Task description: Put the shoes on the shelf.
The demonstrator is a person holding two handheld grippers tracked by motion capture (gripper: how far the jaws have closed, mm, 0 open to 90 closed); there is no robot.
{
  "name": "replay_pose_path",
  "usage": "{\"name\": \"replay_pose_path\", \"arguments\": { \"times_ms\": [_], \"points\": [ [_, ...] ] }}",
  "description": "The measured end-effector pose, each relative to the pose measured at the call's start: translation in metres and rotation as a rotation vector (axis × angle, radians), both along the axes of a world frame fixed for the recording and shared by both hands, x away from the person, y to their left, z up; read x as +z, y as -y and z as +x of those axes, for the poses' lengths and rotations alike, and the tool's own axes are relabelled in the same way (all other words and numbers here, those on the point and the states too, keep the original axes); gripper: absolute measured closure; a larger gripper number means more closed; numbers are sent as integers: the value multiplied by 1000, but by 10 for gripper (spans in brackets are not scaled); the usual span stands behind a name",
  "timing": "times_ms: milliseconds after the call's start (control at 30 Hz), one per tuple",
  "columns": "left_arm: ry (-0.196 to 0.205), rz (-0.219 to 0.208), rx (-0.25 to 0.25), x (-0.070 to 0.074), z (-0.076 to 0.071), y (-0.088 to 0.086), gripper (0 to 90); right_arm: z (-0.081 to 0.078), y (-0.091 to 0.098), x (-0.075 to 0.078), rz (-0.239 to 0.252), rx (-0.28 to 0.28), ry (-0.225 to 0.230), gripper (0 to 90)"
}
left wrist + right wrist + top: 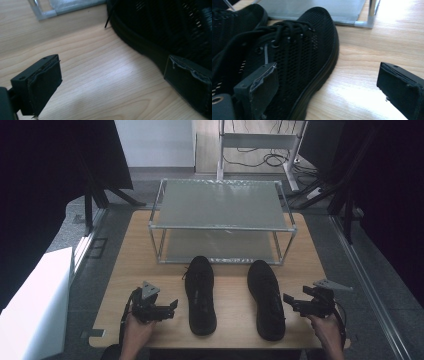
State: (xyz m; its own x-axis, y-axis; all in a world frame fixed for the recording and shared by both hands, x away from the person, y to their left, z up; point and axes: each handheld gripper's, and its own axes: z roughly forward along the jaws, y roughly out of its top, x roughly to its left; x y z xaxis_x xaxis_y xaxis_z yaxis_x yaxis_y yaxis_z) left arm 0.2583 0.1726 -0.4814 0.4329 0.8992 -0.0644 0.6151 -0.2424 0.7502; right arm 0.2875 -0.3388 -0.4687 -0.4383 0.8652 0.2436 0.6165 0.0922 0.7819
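A: Tongs first. Left tongs (pixel 173 306), lower left of the high view: jaws wide, nothing between them, pointing at the left shoe (pixel 200 295) just beside. In the left gripper view one jaw sits at lower left over bare wood, the other at lower right against the shoe's (pixel 160 32) dark side; can't tell if it touches.

B: And the right tongs (pixel 287 301)?

A: Lower right of the high view, also wide, nothing gripped. In the right gripper view one jaw stands in front of the mesh of the right shoe (pixel 294 55), the other over bare bench (pixel 367 57) at right. So no shoe sits between either pair.

B: Where are the shoes exactly?

A: Side by side, centre of the bench (pixel 130 270), toes toward the two-tier rack (pixel 222 220) in the upper middle; toes near its lower edge.

B: Risks, imo?

A: Soft mesh. Close on the upper alone and it'll prob. fold and slip out. Push sideways with one jaw and the shoe skids into its mate. A loose lace (pixel 287 27) may snag a jaw. Lift too low and the toe catches the rack frame.
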Motion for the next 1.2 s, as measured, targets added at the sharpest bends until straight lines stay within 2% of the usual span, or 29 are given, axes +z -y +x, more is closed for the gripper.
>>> {"name": "replay_pose_path", "arguments": {
  "times_ms": [100,233,300,433,600,700,767,867,1000,1100,1200],
  "points": [
    [12,-24,-11,1,-1,7,9,-5,0,1,32,9,6,34],
    [29,-62,-17,6,-1,17,7,-10,-2,2,103,20,23,33],
    [40,-103,-21,9,0,23,7,-11,-5,2,125,37,20,35],
    [43,-161,-23,13,5,34,6,-8,-15,-1,142,71,-6,50],
    [27,-204,-49,11,12,51,4,-1,-28,-8,123,87,-28,65],
    [14,-191,-62,7,17,61,4,4,-36,-14,112,95,-39,65],
    [5,-157,-54,3,21,67,4,6,-40,-17,98,100,-47,70],
    [-23,-146,-46,-4,29,72,0,10,-48,-22,68,100,-51,68],
    [-44,-109,-39,-13,38,78,0,16,-55,-26,25,74,-48,69],
    [-68,-95,-30,-15,44,81,0,18,-60,-25,-20,51,-28,138],
    [-74,-60,-11,-15,49,83,0,19,-64,-24,-73,22,-10,213]
  ]
}}
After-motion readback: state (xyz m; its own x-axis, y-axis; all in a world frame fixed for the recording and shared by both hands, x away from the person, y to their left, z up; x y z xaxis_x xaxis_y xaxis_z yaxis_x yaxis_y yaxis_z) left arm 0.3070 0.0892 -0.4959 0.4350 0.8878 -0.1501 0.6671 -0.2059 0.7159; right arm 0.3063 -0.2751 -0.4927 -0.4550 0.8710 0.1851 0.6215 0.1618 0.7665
